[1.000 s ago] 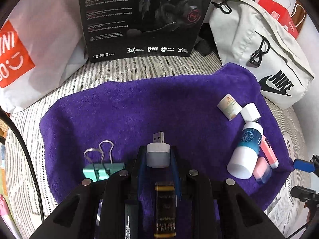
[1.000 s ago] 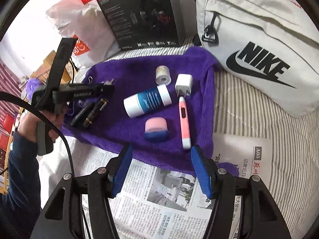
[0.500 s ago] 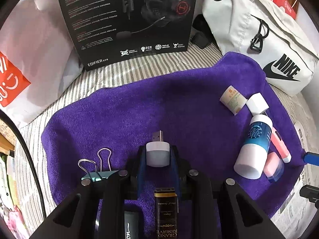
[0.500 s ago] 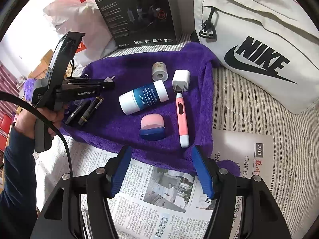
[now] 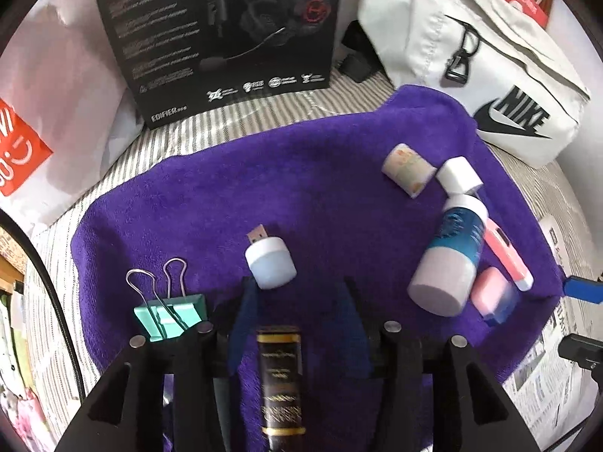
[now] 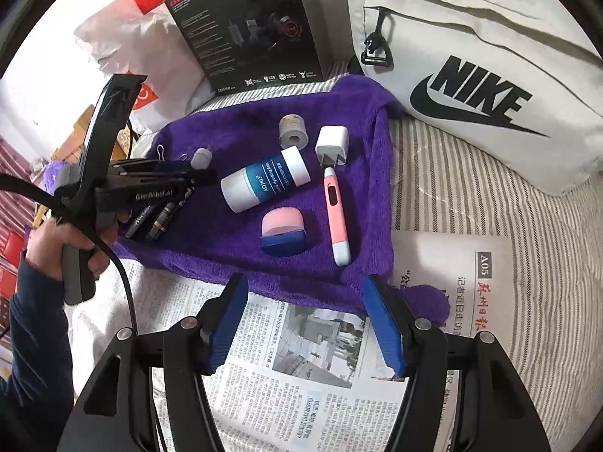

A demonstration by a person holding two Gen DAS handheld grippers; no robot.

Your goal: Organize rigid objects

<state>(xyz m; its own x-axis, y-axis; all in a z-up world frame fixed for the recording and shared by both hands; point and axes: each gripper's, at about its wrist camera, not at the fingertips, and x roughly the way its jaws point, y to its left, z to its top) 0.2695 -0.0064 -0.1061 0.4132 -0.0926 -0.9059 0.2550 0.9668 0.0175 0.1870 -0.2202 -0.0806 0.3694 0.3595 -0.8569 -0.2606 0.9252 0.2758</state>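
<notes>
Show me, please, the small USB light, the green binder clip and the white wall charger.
USB light (image 5: 270, 265): left wrist view, on its white rounded body.
Binder clip (image 5: 170, 314): left wrist view, on its green body.
Wall charger (image 6: 331, 144): right wrist view, on its white face.

Black-and-gold tube (image 5: 280, 376): lower end cut by frame edge. Headset box (image 5: 226, 34): print blurred, top cropped.

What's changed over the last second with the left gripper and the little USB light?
The left gripper let go of the USB light: its jaws are opening, and the light now lies tilted on the purple towel, touching only the left finger's tip. The right gripper stayed open over the newspaper; the binder clip, bottle and other items stayed put.
</notes>
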